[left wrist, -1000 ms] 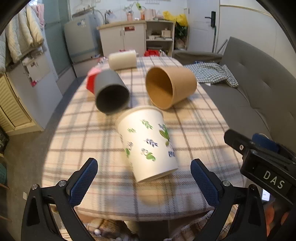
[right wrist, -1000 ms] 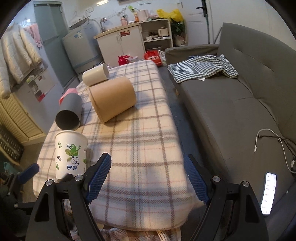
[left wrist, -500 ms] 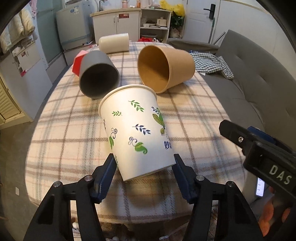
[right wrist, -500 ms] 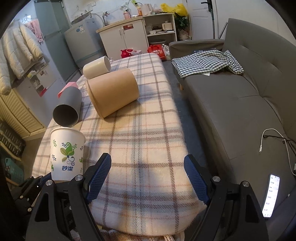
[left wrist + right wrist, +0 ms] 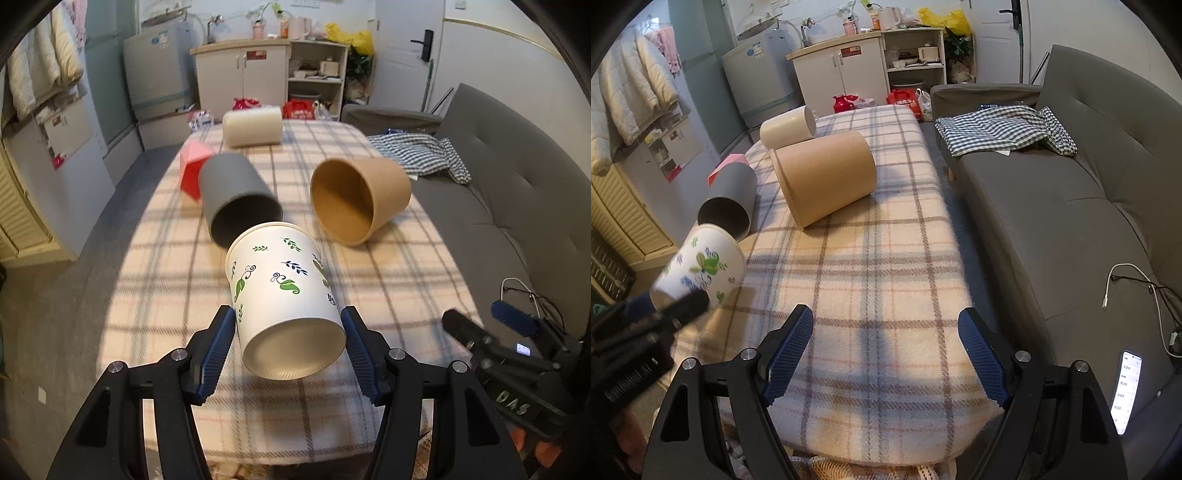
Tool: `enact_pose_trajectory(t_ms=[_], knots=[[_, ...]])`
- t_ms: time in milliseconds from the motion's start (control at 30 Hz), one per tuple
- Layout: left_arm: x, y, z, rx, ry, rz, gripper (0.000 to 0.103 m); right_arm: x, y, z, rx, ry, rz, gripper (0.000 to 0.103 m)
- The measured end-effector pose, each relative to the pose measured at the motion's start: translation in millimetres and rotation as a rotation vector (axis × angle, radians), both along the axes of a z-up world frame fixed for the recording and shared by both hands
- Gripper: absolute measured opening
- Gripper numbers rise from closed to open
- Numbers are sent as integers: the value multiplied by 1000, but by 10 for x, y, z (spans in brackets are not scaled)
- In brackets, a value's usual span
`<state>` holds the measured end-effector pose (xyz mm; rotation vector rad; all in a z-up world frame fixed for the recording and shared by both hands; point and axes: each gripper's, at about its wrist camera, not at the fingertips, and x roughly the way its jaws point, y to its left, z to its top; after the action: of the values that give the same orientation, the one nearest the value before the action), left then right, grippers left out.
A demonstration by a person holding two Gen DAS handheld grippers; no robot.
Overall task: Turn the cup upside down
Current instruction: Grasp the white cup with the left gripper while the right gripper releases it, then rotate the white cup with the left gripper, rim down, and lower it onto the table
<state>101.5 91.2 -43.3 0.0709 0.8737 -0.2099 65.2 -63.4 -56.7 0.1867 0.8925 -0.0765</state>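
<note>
Worktop [image 5: 886, 280] under a plaid cloth; grey sofa [image 5: 1082, 206] along its right, checked cloth [image 5: 1001, 127] lying on it. Cabinets and a fridge at the far wall. Left tongs [image 5: 288, 345] clenched on the leaf-print cup [image 5: 284, 295], lifted and tilted, base toward camera. Grey cup [image 5: 236, 195], brown cup [image 5: 358, 199] and cream cup [image 5: 253, 127] lie on their sides farther off. Right tongs [image 5: 886, 350] spread apart, holding nothing, over the near edge.

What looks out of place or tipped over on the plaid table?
Three containers lie on their sides: the grey cup, the brown paper tub and the cream cup. The leaf-print cup is tilted in the left gripper, off the table. Nothing looks spilled or damaged.
</note>
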Motion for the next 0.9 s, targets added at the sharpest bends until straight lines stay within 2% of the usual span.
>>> enact_pose_trajectory(t_ms=[133, 333, 500, 667, 767, 900], knots=[[74, 4, 175, -7, -29, -23, 61, 14, 24, -9, -4, 6, 4, 81], [232, -113, 245, 35, 44, -97, 61, 36, 40, -22, -10, 14, 11, 81], [114, -128, 196, 114, 140, -215, 61, 49, 29, -35, -3, 17, 6, 81], [73, -128, 73, 154, 258, -273, 61, 74, 41, -58, 4, 24, 13, 81], [137, -167, 48, 183, 258, -275, 61, 74, 43, -65, 6, 26, 16, 81], [290, -256, 84, 185, 242, -292, 61, 73, 14, -77, 14, 31, 10, 81]])
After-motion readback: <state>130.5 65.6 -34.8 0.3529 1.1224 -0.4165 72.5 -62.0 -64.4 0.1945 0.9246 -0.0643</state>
